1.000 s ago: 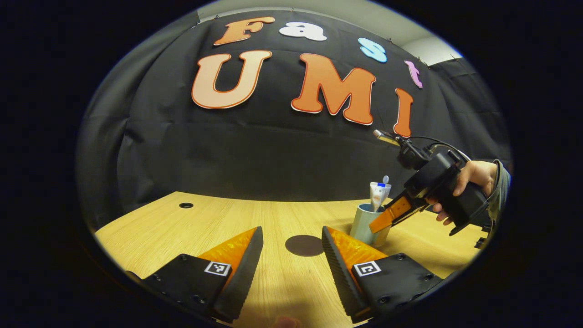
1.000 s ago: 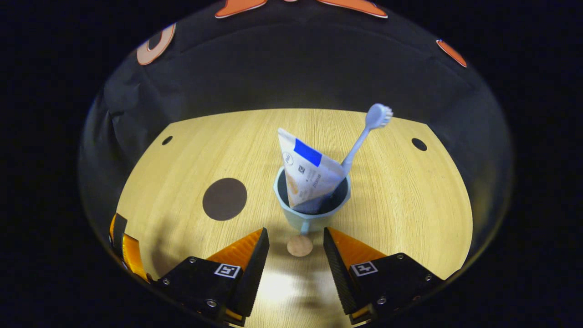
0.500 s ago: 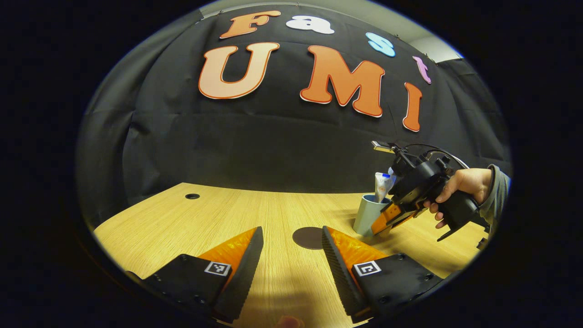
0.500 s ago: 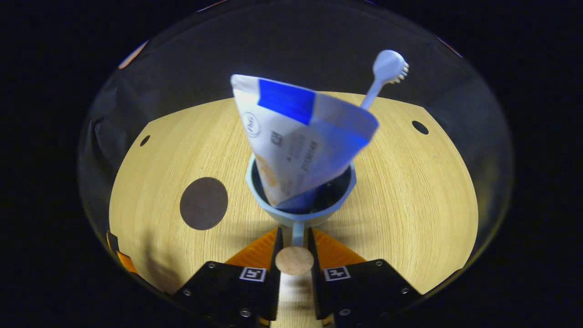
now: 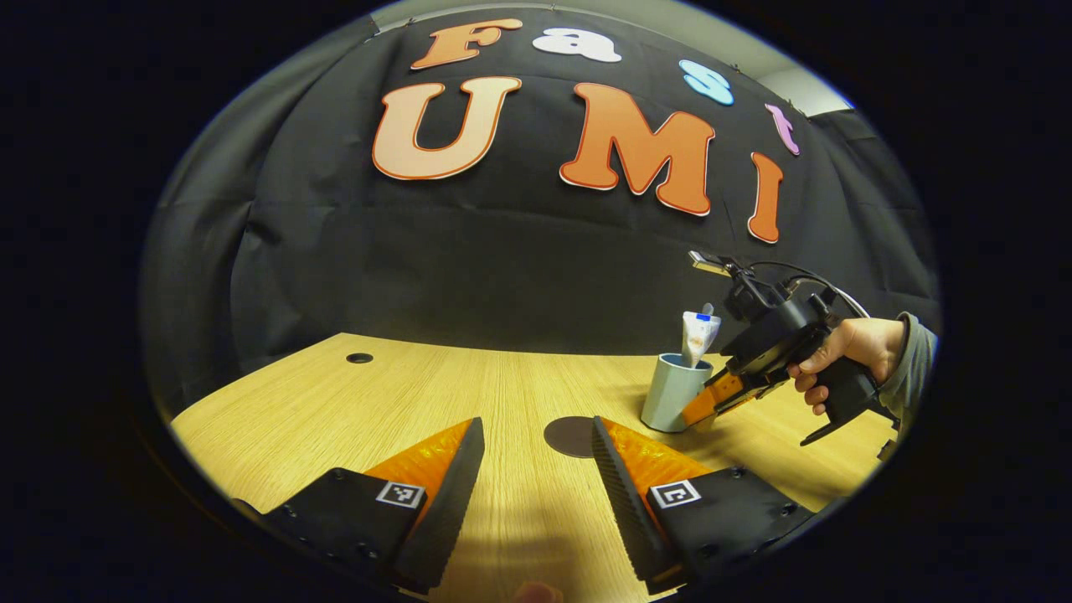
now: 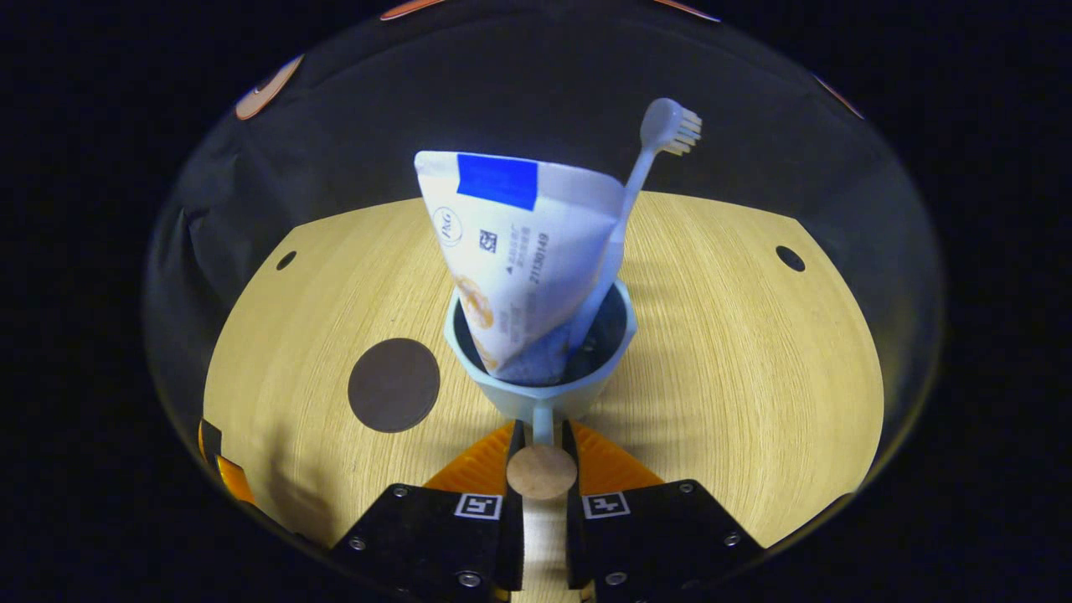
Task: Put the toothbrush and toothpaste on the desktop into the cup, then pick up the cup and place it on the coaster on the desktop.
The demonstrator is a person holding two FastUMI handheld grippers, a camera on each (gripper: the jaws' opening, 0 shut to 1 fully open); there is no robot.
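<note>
Black cloth backs the booth, and below it a pale wood-grain desktop [image 5: 469,394] runs across both views. On your left, the left gripper [image 5: 536,469] hovers low over the wood with its two fingers spread wide and nothing between them. Just beyond its right finger lies the flat, round dark-brown coaster [image 5: 569,435], bare, which in the right gripper view sits to the left of the cup [image 6: 394,384]. Right of the coaster, just beside it but not on it, is the pale blue ceramic cup [image 5: 674,404]. Inside it stand the white toothpaste tube with a blue band [image 6: 519,268], crimped end up, and the pale blue plastic toothbrush [image 6: 645,167], bristles up, leaning against the tube. Farthest right, your hand [image 5: 846,352] holds the right gripper [image 6: 540,444], whose fingers are pressed together on the cup's thin handle [image 6: 543,419], just beyond its round wooden knob [image 6: 541,471]. Whether the cup touches the wood I cannot tell.
</note>
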